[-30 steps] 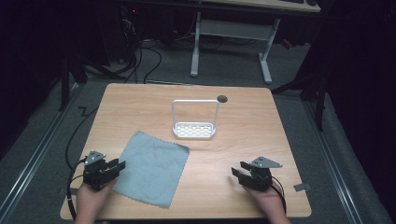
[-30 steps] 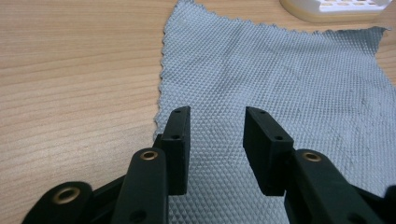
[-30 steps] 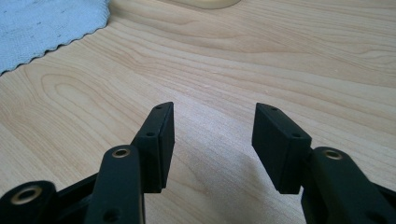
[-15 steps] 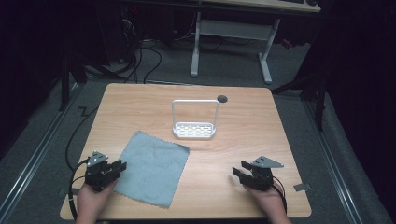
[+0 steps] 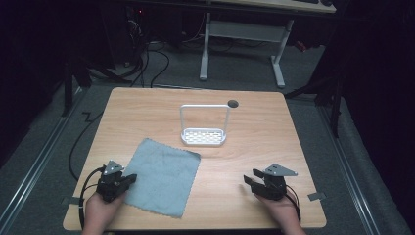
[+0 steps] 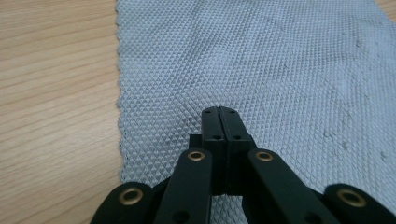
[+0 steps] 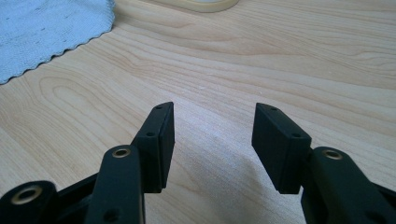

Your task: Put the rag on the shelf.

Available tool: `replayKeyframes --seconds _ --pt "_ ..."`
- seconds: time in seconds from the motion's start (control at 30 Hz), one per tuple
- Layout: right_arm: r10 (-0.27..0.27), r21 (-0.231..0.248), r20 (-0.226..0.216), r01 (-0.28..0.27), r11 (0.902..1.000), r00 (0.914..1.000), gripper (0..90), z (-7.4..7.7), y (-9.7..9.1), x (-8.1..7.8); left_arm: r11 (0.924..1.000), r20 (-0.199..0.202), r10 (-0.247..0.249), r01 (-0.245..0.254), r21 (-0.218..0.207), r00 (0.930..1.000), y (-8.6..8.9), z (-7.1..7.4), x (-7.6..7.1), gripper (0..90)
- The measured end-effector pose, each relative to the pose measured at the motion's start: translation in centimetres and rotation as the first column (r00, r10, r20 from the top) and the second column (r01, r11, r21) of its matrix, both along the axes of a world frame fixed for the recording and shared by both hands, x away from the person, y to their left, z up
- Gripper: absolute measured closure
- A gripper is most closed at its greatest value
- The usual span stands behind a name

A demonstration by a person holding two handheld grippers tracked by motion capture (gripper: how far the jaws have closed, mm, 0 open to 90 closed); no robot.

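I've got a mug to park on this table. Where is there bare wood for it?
Free: the wide strip right of the rack, above the right tool; the far left corner behind the cloth; the middle between cloth and right tool. Crowded: the near left, where the left tool sits on the cloth edge.

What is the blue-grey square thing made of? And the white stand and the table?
The cloth looks like woven fabric, probably microfibre: a tiny diamond weave, matte, with a zigzag-cut edge. The white rack seems to be plastic or coated metal; its smooth look with a perforated base leaves that open. The table shows light wood grain, perhaps a laminate, with a slight sheen.
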State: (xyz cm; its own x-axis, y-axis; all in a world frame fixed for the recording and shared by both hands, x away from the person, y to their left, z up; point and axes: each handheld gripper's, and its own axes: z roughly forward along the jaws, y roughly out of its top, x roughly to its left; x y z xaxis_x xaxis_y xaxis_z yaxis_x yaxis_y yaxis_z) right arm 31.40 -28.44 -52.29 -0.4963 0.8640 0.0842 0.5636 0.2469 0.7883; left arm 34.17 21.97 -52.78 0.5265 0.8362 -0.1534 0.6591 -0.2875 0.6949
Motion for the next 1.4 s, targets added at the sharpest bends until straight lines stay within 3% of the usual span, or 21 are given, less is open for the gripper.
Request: replayKeyframes --seconds 0.23,0.27,0.37,0.43,0.57,0.63,0.67,0.7,0.77,0.83,0.87,0.93,0.97,1.0,1.03,1.07,1.1,1.2,1.3,1.37,1.4 --pt "0.004 -0.002 0.003 -0.004 1.0000 1.0000 51.4 0.0 0.0 0.0 0.9969 0.001 -0.078 0.078 -0.002 0.9969 -2.3 0.0 -0.7 90.0" --pt "0.003 0.002 0.011 -0.003 1.0000 0.9999 52.4 0.0 0.0 0.0 0.9935 0.004 -0.114 0.114 0.001 0.9935 -3.3 0.0 -1.0 90.0" --pt "-0.001 0.013 0.016 0.000 0.9999 0.9999 52.9 0.1 0.0 0.0 0.9895 0.012 -0.144 0.144 0.002 0.9894 -4.3 0.0 -1.3 90.0" --pt "-0.007 0.013 0.033 0.007 0.9999 0.9994 54.9 0.2 0.1 0.0 0.9806 0.018 -0.196 0.196 0.006 0.9804 -5.7 0.0 -1.6 90.0" --pt "0.009 0.008 0.051 -0.009 0.9999 0.9986 58.8 0.4 0.5 -0.1 0.9738 0.020 -0.227 0.227 -0.001 0.9737 -6.8 0.0 -1.9 90.0" --pt "0.029 0.001 0.051 -0.029 0.9996 0.9983 60.8 0.4 1.0 -0.1 0.9728 0.042 -0.231 0.231 0.017 0.9719 -7.1 0.1 -2.1 90.0" --pt "0.046 0.001 0.050 -0.047 0.9989 0.9977 63.8 0.5 1.6 -0.1 0.9755 0.079 -0.220 0.218 0.030 0.9724 -7.0 0.4 -2.3 87.7" --pt "0.046 0.001 0.050 -0.047 0.9989 0.9977 63.8 0.5 1.6 -0.1 0.9755 0.079 -0.220 0.218 0.030 0.9724 -7.0 0.4 -2.3 86.9" --pt "0.077 0.036 0.035 -0.078 0.9963 0.9964 68.9 0.7 2.5 0.1 0.9842 0.110 -0.177 0.177 0.008 0.9781 -6.4 0.6 -2.1 86.2" --pt "0.115 0.080 0.024 -0.116 0.9900 0.9931 77.8 0.9 3.8 0.3 0.9893 0.109 -0.145 0.146 -0.001 0.9834 -5.7 0.6 -1.8 85.6" --pt "0.169 0.076 0.010 -0.170 0.9826 0.9855 85.4 1.0 5.8 0.6 0.9927 0.089 -0.120 0.121 0.002 0.9887 -5.1 0.3 -1.4 84.9" --pt "0.220 -0.005 0.008 -0.220 0.9756 0.9756 90.0 1.0 8.1 1.0 0.9938 0.080 -0.111 0.111 0.004 0.9906 -5.0 0.1 -1.3 84.7" --pt "0.220 -0.005 0.008 -0.220 0.9756 0.9756 90.0 1.0 8.1 1.0 0.9944 0.076 -0.106 0.105 0.007 0.9915 -4.9 0.0 -1.2 84.7" --pt "0.236 -0.027 -0.005 -0.236 0.9714 0.9718 90.0 0.8 9.9 2.0 0.9940 0.101 -0.104 0.100 0.045 0.9895 -5.0 -0.2 -1.1 84.2" --pt "0.236 -0.027 -0.005 -0.236 0.9714 0.9718 90.0 0.8 9.9 2.0 0.9940 0.101 -0.104 0.100 0.045 0.9895 -5.0 -0.2 -1.1 84.2" --pt "0.234 -0.068 -0.023 -0.235 0.9695 0.9719 90.0 0.2 11.4 3.2 0.9929 0.109 -0.110 0.104 0.057 0.9880 -5.1 -0.4 -0.9 84.1" --pt "0.234 -0.068 -0.023 -0.235 0.9695 0.9719 90.0 0.2 11.4 3.2 0.9929 0.109 -0.110 0.104 0.057 0.9880 -5.1 -0.4 -0.9 84.1" --pt "0.237 -0.133 -0.050 -0.241 0.9612 0.9703 90.0 -0.6 12.9 4.8 0.9927 0.107 -0.112 0.106 0.057 0.9880 -5.1 -0.4 -0.8 84.2" --pt "0.238 -0.148 -0.062 -0.245 0.9582 0.9692 90.0 -0.4 13.0 5.0 0.9895 0.093 -0.142 0.138 0.042 0.9855 -5.3 -0.4 -1.1 84.2" --pt "0.245 -0.163 -0.060 -0.251 0.9541 0.9677 90.0 -0.4 12.6 4.7 0.9852 0.083 -0.171 0.170 0.025 0.9818 -5.7 -0.4 -1.5 84.2" --pt "0.249 -0.161 -0.061 -0.256 0.9533 0.9666 90.0 -0.4 11.9 4.1 0.9787 0.080 -0.205 0.205 0.020 0.9754 -6.5 -0.4 -1.9 84.4"
